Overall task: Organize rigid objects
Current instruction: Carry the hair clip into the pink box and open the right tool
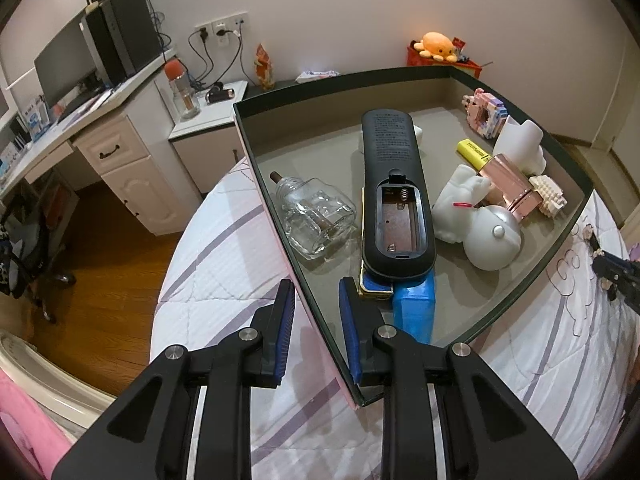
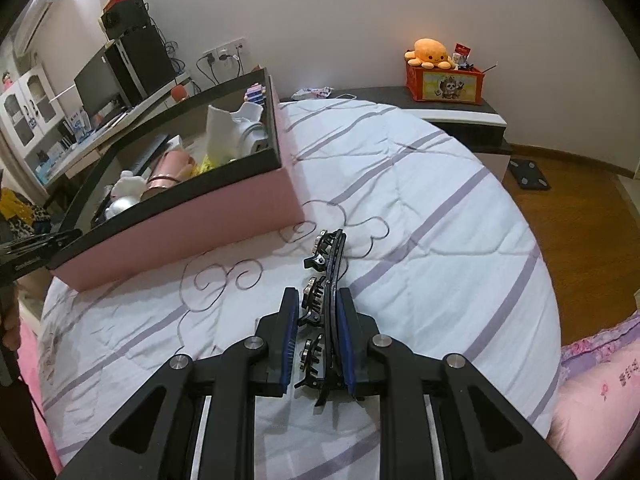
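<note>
A shallow pink box [image 1: 316,320] with a dark rim and grey lining sits on a quilted white bedspread [image 2: 420,208] with purple stripes. Inside lie a black remote control [image 1: 394,184], back up with its battery bay uncovered, a clear glass bottle [image 1: 316,212] on its side, a glossy white figurine [image 1: 476,208], a rose-gold metallic tube [image 1: 510,180], a yellow highlighter [image 1: 472,152], a pink brick-built model [image 1: 486,110], a cream brick-built piece [image 1: 550,194], a white moulded shape [image 1: 522,140] and a blue block [image 1: 414,308] beneath the remote's near end.

The left gripper [image 1: 318,308] is closed astride the box's near wall, one blue pad outside, one inside.

The right gripper [image 2: 318,320] is clamped on a curved black toothed hair clip [image 2: 326,276] with small metal ornaments, held over the bedspread, just beside the box but outside it
</note>
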Demonstrator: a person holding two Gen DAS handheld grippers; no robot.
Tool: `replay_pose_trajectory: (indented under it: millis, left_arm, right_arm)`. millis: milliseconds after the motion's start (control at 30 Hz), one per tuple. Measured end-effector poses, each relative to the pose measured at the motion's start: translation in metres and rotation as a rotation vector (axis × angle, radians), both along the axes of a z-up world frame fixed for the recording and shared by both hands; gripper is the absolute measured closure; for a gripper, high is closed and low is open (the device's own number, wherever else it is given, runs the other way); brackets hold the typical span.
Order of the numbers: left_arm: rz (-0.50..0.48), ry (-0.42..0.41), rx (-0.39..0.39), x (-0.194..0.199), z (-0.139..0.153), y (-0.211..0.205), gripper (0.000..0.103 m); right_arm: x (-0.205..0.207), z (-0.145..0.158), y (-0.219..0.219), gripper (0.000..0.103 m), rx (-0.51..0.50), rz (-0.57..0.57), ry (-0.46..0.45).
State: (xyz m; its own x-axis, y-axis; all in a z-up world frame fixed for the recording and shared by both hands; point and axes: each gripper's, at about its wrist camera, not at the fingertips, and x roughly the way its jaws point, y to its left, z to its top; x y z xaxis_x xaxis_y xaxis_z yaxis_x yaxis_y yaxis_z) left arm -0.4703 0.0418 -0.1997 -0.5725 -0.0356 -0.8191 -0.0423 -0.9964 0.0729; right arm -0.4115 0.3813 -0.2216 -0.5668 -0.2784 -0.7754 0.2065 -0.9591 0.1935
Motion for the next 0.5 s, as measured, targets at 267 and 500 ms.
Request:
replay_pose_trajectory:
  millis: [267,500]
  left_arm:
    - [0.000,0.001,0.003,0.000,0.000,0.000,0.080]
    - [-0.001,0.000,0.013,0.000,-0.001,-0.002,0.080]
  right_arm:
    - [-0.009,-0.001,0.002,0.084,-0.029,0.007,-0.003]
    - [-0.008,0.013,0.009,0.084,-0.061,-0.005,0.018]
